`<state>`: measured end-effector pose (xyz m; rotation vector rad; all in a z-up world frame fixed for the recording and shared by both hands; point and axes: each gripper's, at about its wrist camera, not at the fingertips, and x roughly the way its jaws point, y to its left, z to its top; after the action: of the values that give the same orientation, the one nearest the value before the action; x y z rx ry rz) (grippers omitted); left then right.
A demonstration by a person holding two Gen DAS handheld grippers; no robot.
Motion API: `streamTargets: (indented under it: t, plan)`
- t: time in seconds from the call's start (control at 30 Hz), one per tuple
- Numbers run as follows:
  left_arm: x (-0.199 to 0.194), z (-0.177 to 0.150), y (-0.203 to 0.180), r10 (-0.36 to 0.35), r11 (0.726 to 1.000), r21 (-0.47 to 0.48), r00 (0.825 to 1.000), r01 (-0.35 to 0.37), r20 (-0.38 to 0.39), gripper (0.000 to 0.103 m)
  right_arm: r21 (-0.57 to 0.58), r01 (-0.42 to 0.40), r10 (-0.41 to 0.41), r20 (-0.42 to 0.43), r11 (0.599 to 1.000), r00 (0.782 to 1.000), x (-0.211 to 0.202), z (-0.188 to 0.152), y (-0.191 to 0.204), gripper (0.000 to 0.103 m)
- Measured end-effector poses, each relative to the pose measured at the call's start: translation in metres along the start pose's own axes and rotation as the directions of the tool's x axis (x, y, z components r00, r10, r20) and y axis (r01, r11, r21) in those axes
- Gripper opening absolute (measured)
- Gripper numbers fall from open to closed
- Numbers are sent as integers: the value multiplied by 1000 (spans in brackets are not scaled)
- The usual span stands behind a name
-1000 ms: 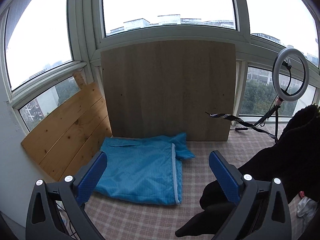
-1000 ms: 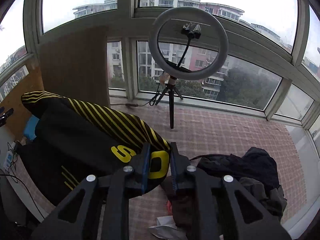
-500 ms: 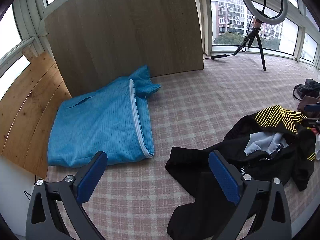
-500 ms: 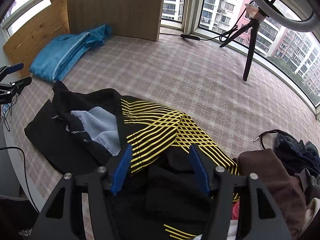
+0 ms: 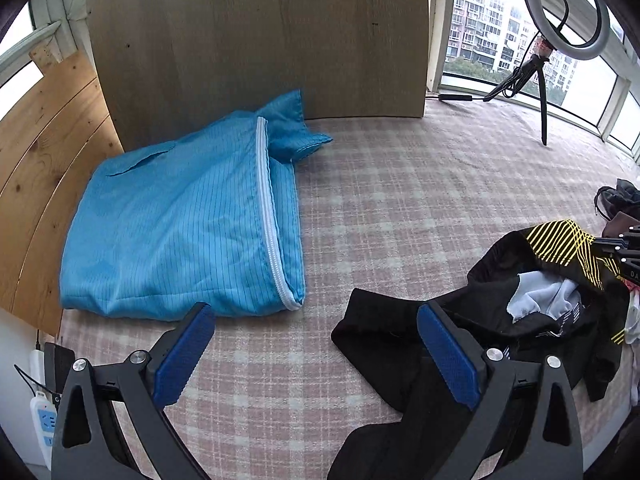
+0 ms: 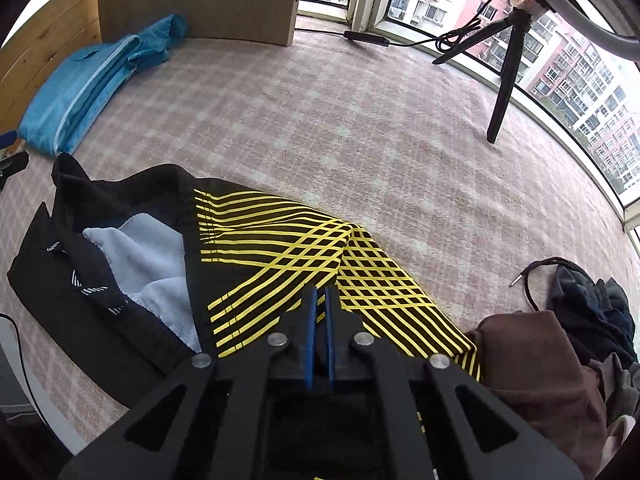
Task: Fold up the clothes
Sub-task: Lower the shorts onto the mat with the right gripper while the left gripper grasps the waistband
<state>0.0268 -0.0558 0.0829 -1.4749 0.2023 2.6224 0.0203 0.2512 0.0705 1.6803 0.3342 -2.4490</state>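
A black jacket [image 5: 472,320] [image 6: 120,280] with yellow stripes and a pale grey lining lies crumpled on the checked pink cover [image 5: 400,208]. My left gripper [image 5: 316,356] hangs open above the jacket's near-left edge, with nothing between its blue pads. My right gripper [image 6: 319,304] has its pads pressed together on a raised fold of the yellow-striped part, and it also shows at the right edge of the left wrist view [image 5: 620,252]. A folded blue garment [image 5: 180,232] [image 6: 92,80] with a white zipper lies at the far left.
A wooden board [image 5: 260,40] leans against the window behind the blue garment. A ring light on a tripod [image 5: 560,12] [image 6: 508,72] stands far right. A heap of dark and brown clothes [image 6: 560,352] lies at the right. A power strip [image 5: 44,420] sits off the left edge.
The jacket, held up a second ago, now lies on the cover. My right gripper opened over it and has shut again on the striped part. My left gripper tilted down toward the cover.
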Motion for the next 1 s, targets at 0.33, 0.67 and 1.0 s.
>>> streamTargets:
  t: [0.33,0.67,1.0]
  plan:
    - [19,10,-4,-28,999,16,999,29,-20,91,-153,-89,99,55,984,994,-21,-6,33,52]
    - [4,-3,16,-62,997,43,998,62,6,91,-92,17,-15,20,996,1000,6,2,25,11]
    - [12,-6,-14,-183,968,171,983,185,-27,91,302,-38,8,101,952,995,-41,-31,-75,7]
